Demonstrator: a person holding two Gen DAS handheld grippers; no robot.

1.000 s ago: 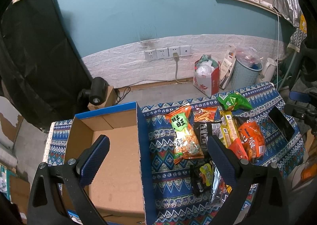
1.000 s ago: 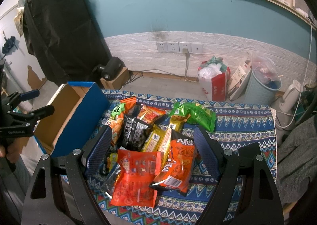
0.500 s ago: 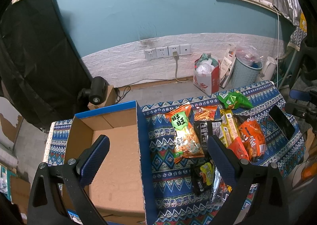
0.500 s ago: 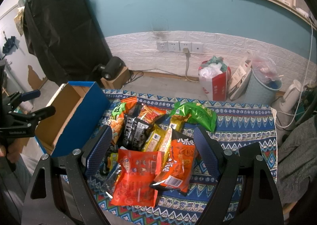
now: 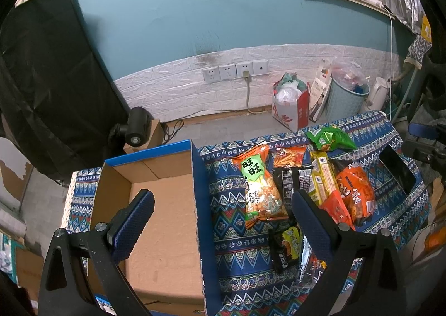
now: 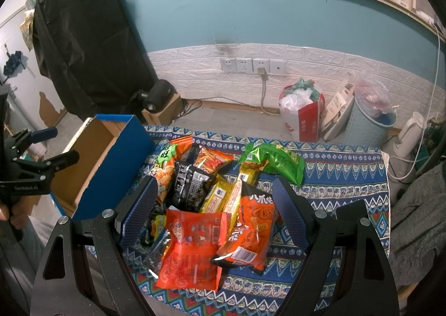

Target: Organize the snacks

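Observation:
A pile of snack bags lies on a blue patterned cloth (image 6: 334,176): a red bag (image 6: 192,249), an orange bag (image 6: 253,224), a black bag (image 6: 189,187), a green bag (image 6: 273,160) and an orange-green bag (image 5: 259,185). An open blue cardboard box (image 5: 167,204) stands left of the pile with nothing in it. My left gripper (image 5: 223,204) is open and empty, above the box's right wall. My right gripper (image 6: 214,201) is open and empty, above the pile's front.
A dark phone (image 5: 395,174) lies on the cloth's right side. Behind the table are a wall with sockets (image 6: 251,65), a red paper bag (image 6: 303,112), a light blue bin (image 6: 370,121) and a black covered object (image 6: 83,51).

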